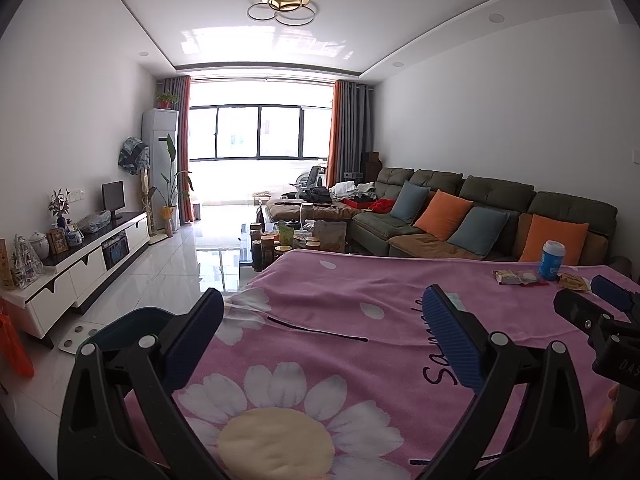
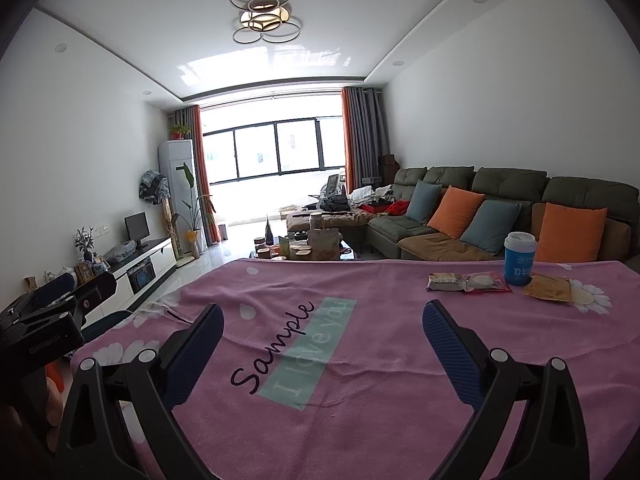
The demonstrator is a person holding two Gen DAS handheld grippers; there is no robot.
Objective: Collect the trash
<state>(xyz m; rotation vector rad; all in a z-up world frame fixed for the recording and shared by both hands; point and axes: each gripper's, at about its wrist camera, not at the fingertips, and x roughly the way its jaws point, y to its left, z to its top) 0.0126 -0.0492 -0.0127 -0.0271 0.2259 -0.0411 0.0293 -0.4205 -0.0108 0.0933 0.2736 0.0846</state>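
Both grippers hover over the pink floral tablecloth (image 2: 360, 380), jaws spread wide and empty: left gripper (image 1: 322, 312), right gripper (image 2: 324, 324). Trash lies at the cloth's far right: two snack wrappers (image 2: 468, 282), a blue paper cup (image 2: 519, 258) and a yellow packet (image 2: 547, 288).

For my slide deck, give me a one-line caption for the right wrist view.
Open right gripper over pink blanket, facing snack wrappers and blue cup.
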